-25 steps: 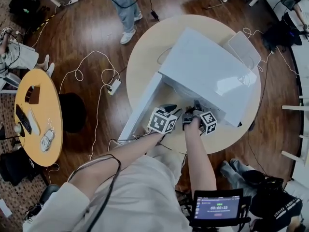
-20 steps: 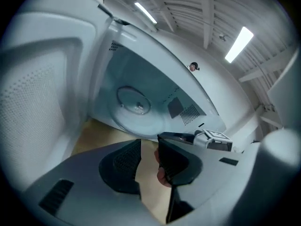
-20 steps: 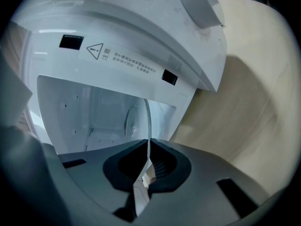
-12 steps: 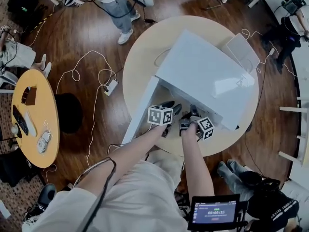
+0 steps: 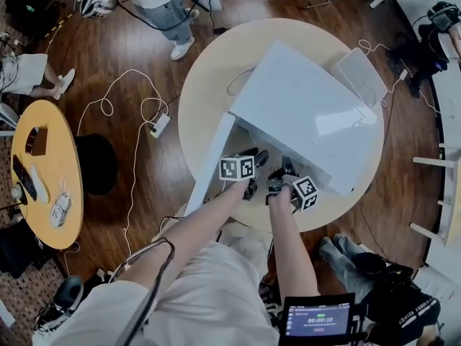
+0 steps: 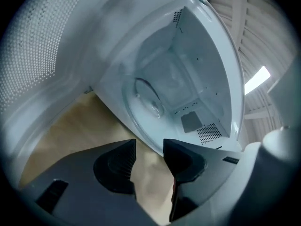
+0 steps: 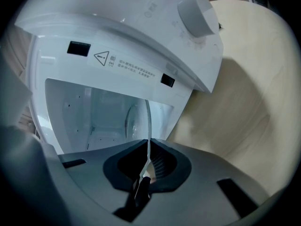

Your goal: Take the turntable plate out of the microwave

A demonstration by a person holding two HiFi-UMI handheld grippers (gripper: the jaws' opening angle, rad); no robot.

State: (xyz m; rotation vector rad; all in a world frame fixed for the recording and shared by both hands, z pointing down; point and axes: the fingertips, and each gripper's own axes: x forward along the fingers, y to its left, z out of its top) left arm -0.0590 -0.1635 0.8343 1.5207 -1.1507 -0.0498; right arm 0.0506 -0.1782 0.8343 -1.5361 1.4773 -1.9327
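The left tongs (image 6: 149,147) stand wide, having just been opening, with only bare worktop (image 6: 70,126) between them. The turntable plate (image 6: 151,105) sits beyond their tips, inside the open microwave (image 5: 310,107). The right tongs (image 7: 148,149) are pinched narrow on the plate's near rim. Only the right gripper view shows that grip. In the head view the microwave's top hides the plate.

I see 1 round pale table (image 5: 205,103) carrying 1 white microwave (image 5: 302,114), door open, and a looped white cable (image 5: 237,83).
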